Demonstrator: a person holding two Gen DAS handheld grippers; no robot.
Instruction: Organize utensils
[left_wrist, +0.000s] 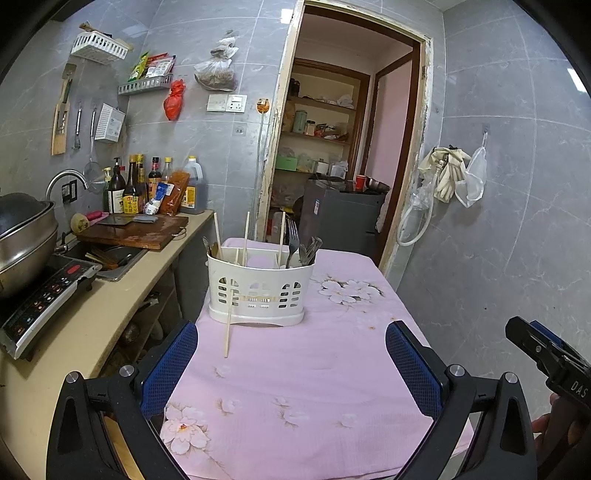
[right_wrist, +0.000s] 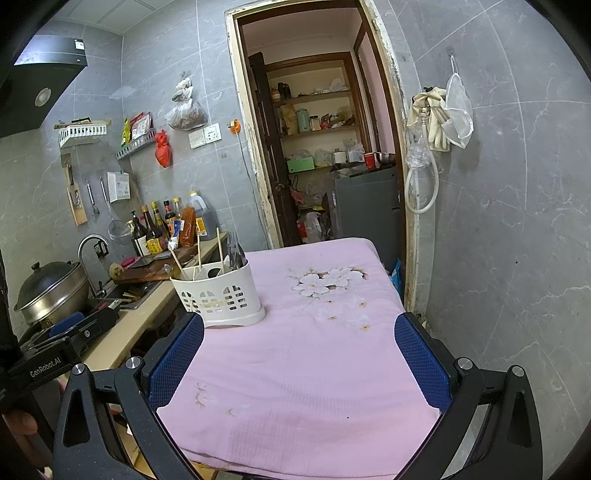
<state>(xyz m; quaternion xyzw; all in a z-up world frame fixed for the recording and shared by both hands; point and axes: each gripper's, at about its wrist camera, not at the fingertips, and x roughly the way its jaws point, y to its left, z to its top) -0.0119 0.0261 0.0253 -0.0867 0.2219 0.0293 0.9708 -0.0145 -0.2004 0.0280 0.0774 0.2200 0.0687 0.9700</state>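
Both my left gripper (left_wrist: 291, 363) and right gripper (right_wrist: 299, 356) gape wide, empty; next I reach for the stray chopstick (left_wrist: 229, 325) leaning against the holder (left_wrist: 258, 291).

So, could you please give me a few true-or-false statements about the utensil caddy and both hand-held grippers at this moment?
1. The white caddy stands on the pink cloth. True.
2. One chopstick leans outside against the caddy's front. True.
3. The left hand-held gripper is clamped on a fork. False: it is open and holds nothing.
4. The right hand-held gripper is open. True.
5. The forks lie flat on the cloth. False: they stand in the caddy.
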